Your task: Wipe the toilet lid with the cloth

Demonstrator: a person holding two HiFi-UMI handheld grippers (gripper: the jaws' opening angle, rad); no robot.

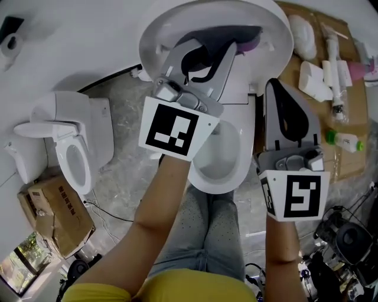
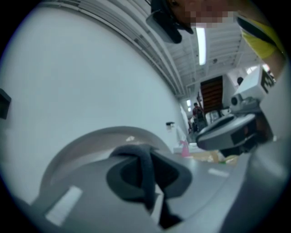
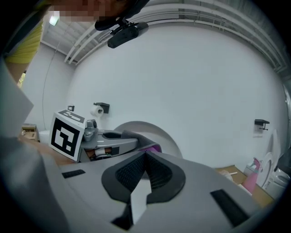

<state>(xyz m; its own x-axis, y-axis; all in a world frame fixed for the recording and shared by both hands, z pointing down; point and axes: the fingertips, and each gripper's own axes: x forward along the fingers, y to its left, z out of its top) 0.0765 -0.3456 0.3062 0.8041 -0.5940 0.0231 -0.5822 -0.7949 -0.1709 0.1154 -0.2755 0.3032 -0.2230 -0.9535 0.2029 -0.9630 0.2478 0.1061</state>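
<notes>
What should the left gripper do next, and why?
Probably sweep the left gripper sideways along the raised lid: it is shut on the cloth, which appears to lie against the lid's inner face. The right gripper is shut and empty.

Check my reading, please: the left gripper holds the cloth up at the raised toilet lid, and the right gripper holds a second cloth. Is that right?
Not quite. The right gripper holds nothing: the right gripper view shows its jaws together with nothing between them. The rest stands: the left gripper holds the cloth up at the raised toilet lid.
</notes>
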